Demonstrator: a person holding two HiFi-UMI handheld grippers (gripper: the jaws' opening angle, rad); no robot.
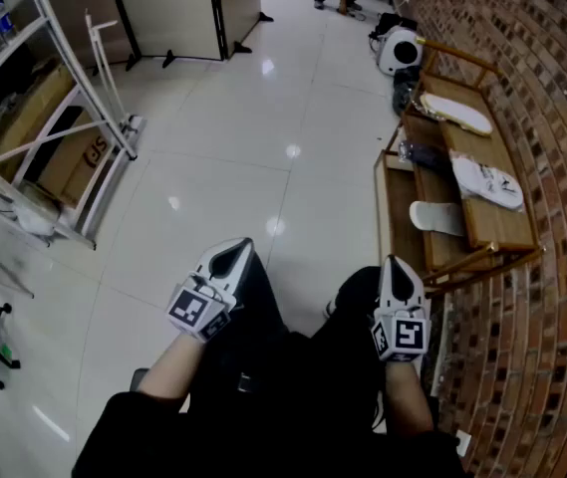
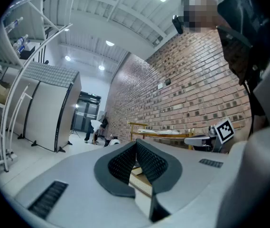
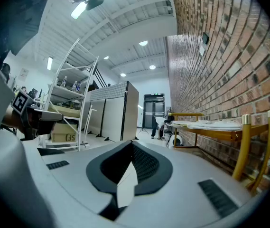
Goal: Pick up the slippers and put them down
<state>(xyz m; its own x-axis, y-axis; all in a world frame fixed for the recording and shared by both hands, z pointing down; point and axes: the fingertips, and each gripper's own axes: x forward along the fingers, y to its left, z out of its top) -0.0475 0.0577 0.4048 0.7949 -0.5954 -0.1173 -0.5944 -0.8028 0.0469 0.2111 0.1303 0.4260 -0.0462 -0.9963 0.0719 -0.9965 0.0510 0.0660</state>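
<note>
- Left gripper (image 1: pixel 229 255) is held low in front of the body, pointing forward and roughly level; its jaws are pressed together, empty
- Right gripper (image 1: pixel 396 267) is alongside, well apart from the left; its jaws also meet, empty
- Left forearm (image 1: pixel 168 371) and right forearm (image 1: pixel 410 401) reach forward, each carrying its gripper

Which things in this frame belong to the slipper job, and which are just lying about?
Job:
- slippers on the wooden rack
- left gripper, shut and empty
- right gripper, shut and empty

Lying about:
- metal shelving
- cardboard box
- partition panels
</note>
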